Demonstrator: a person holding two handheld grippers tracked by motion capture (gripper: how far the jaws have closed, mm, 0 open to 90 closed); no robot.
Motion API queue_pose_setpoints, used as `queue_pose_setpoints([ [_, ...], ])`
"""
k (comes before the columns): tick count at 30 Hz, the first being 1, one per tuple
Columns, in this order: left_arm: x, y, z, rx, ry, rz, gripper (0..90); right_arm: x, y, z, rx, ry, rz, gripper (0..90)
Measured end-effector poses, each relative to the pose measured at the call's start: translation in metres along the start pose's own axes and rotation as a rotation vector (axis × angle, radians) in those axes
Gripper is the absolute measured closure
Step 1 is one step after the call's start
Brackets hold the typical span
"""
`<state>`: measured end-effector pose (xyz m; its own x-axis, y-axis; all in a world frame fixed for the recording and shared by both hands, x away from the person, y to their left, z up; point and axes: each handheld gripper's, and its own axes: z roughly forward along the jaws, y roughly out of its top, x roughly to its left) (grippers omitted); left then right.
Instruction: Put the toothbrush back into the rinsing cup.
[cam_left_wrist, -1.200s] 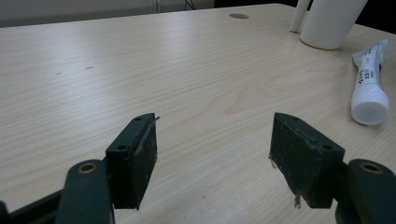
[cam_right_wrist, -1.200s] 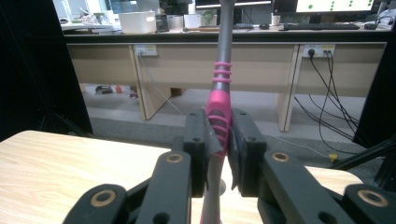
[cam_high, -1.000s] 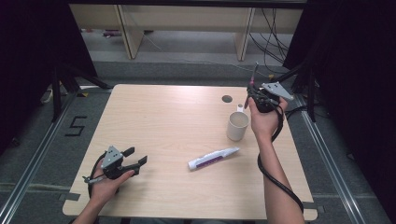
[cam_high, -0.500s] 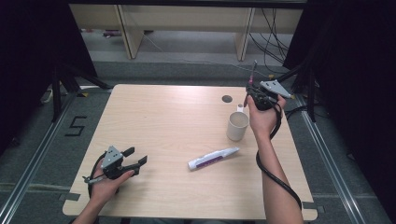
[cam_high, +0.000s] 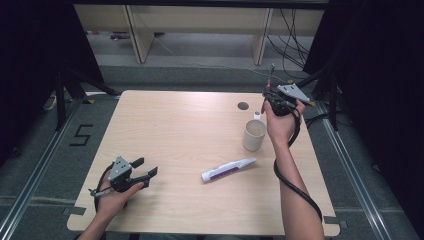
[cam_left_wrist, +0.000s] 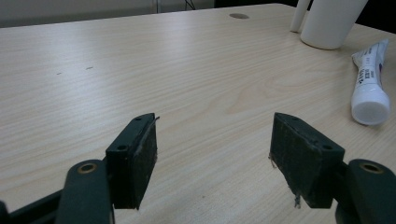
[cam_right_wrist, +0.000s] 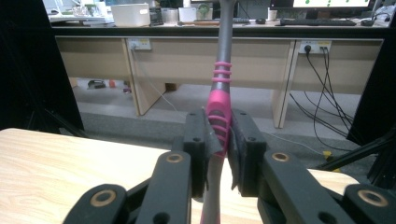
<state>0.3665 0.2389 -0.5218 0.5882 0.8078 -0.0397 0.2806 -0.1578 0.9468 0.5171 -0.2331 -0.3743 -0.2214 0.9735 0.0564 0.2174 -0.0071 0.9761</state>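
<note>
The right tongs clench a pink-and-grey plastic toothbrush upright at two o'clock above the white cylindrical cup, likely poised to drop it in. The left tongs, released, rest at seven o'clock on the tabletop.

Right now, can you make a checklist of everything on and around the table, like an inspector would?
Surface: pale wooden table, round cable hole near the far edge.
Job's things: pink and grey toothbrush held upright; white cup standing; toothpaste tube lying flat in front of the cup, apart from it.
Clutter: nothing seen.
Grippers: right gripper shut on the toothbrush, raised beside the cup; left gripper open, nothing between its jaws, low over the near left of the table.
Cables: black cable trailing along the right forearm.
Surroundings: desks behind, grey floor.
</note>
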Motion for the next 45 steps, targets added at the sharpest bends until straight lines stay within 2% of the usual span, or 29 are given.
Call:
queue_pose_setpoints([
  [1,0.0,0.0,0.0,0.0,0.0,-0.001,31.7,-0.002,0.0,0.001,-0.008,-0.002,-0.031,78.7],
  [4,0.0,0.0,0.0,0.0,0.0,-0.001,31.7,0.001,0.0,0.003,0.003,-0.003,0.001,78.7],
  [6,0.0,0.0,0.0,0.001,0.0,-0.001,31.7,-0.002,0.0,0.004,-0.002,0.002,-0.028,78.7],
  [10,0.0,0.0,0.0,0.001,0.0,-0.002,31.7,0.0,0.0,0.006,0.001,-0.001,-0.012,78.8],
  [11,0.0,0.0,0.0,0.001,0.001,-0.002,31.7,-0.001,0.0,0.008,-0.008,0.004,-0.025,78.7],
  [14,0.0,0.0,0.0,0.001,0.0,-0.002,31.7,-0.001,0.0,0.009,-0.005,-0.006,-0.025,78.7],
  [16,0.0,0.0,0.0,0.001,0.0,-0.004,31.7,-0.001,0.0,0.009,0.013,-0.001,-0.016,78.7],
  [17,0.0,0.0,0.0,0.001,0.001,-0.006,31.7,-0.001,-0.001,0.011,-0.003,-0.007,-0.02,78.7],
  [18,0.0,0.0,0.0,0.003,0.001,-0.005,31.7,-0.001,-0.001,0.011,0.003,-0.009,-0.012,78.7],
  [21,0.0,0.0,0.0,0.001,0.0,-0.004,31.7,-0.002,-0.002,0.013,0.006,-0.005,-0.025,78.8],
  [23,0.0,0.0,0.0,0.002,0.001,-0.005,31.7,-0.002,-0.003,0.014,0.004,-0.004,-0.017,78.8],
  [24,0.0,0.0,0.0,0.003,0.001,-0.003,31.7,-0.003,-0.002,0.015,0.008,-0.002,-0.04,78.7],
  [25,0.0,0.0,0.0,0.002,0.001,-0.004,31.7,0.0,-0.003,0.015,0.012,-0.007,-0.006,78.7],
  [26,-0.001,0.0,0.0,0.001,0.001,-0.005,31.7,-0.002,-0.003,0.016,0.008,-0.005,-0.025,78.7],
  [28,0.0,0.0,0.0,0.002,0.001,-0.007,31.7,-0.001,-0.004,0.016,0.017,-0.003,-0.028,78.7],
  [29,0.0,0.0,0.0,0.003,0.001,-0.004,31.7,0.0,-0.004,0.017,0.017,-0.008,-0.009,78.7],
  [31,0.0,0.0,0.0,0.003,0.001,-0.005,31.7,-0.001,-0.005,0.018,0.021,0.0,-0.017,78.7],
  [33,0.0,0.0,0.0,0.003,0.001,-0.005,31.7,0.0,-0.006,0.019,0.026,-0.005,-0.006,78.7],
  [34,0.0,0.0,0.0,0.001,0.0,-0.007,31.7,-0.001,-0.006,0.02,0.024,-0.005,-0.021,78.7],
  [38,0.0,0.0,0.0,0.002,0.0,-0.004,31.7,0.001,-0.008,0.023,0.025,-0.006,-0.007,78.7],
  [40,0.0,0.0,0.0,0.002,0.0,-0.003,31.7,0.0,-0.008,0.024,0.032,-0.004,-0.024,78.8],
  [41,0.0,0.0,0.0,-0.002,-0.003,-0.006,31.7,0.001,-0.009,0.025,0.029,0.002,-0.015,78.8],
  [42,-0.001,-0.001,0.0,0.0,-0.002,-0.033,31.7,0.001,-0.009,0.025,0.03,-0.004,-0.021,78.7],
  [44,-0.001,-0.001,0.0,-0.004,-0.004,-0.02,31.7,0.001,-0.009,0.026,0.027,-0.003,-0.018,78.7],
  [45,0.0,0.0,0.0,0.001,0.0,-0.001,31.7,0.001,-0.009,0.027,0.028,-0.003,-0.019,78.7],
])
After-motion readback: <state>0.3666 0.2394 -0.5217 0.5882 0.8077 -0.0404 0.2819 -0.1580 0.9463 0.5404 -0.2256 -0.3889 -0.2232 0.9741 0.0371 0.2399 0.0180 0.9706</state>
